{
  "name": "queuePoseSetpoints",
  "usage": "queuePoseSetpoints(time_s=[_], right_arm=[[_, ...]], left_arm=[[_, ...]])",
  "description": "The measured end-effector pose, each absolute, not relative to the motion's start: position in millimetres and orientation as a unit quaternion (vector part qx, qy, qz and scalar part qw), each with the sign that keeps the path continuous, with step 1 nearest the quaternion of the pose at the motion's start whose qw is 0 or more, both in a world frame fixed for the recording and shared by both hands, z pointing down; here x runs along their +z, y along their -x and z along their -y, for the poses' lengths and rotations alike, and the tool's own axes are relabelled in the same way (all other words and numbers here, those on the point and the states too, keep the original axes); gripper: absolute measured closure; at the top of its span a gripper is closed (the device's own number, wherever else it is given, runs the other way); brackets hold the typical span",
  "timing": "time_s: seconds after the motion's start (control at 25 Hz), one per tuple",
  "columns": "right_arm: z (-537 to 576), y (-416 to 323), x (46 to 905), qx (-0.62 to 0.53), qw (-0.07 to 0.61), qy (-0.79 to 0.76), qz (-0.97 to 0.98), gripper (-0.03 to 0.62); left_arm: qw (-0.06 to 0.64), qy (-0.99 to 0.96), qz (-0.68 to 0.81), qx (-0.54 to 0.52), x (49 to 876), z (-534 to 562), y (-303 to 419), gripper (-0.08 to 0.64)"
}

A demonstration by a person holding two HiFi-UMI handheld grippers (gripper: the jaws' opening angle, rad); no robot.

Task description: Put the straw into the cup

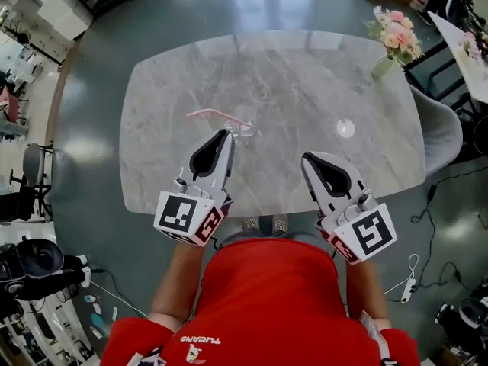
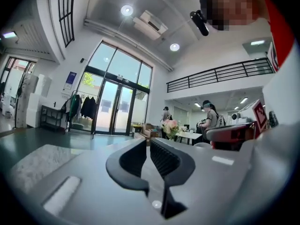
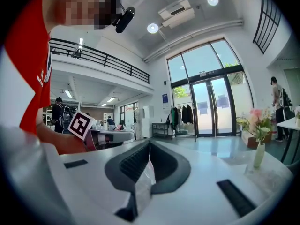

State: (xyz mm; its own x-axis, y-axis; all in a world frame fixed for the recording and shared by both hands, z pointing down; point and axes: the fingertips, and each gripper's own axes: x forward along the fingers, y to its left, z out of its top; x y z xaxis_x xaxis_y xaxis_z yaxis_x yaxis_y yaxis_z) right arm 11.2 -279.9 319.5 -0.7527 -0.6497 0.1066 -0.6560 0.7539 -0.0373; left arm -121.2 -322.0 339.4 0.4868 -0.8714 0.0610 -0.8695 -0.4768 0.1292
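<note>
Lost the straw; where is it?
Head view: the pink straw is left of centre on the table, one end at the clear cup, the other pointing left.

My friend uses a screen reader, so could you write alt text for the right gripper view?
The tool has its two dark jaws shut on a crumpled clear wrapper. Beyond it are a pale table, a vase of pink flowers at the right, and tall glass doors.
</note>
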Motion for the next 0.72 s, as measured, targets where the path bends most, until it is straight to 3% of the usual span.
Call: queuePoseSetpoints(time_s=[0.4, 0.72], right_arm=[[270, -18, 284, 0.032, -0.022, -0.348, 0.937, 0.591], [269, -21, 272, 0.023, -0.032, -0.344, 0.938, 0.591]], left_arm=[[0.003, -0.876, 0.482, -0.029, 281, 291, 95, 0.554], [-0.02, -0.881, 0.471, -0.034, 261, 279, 81, 0.554]])
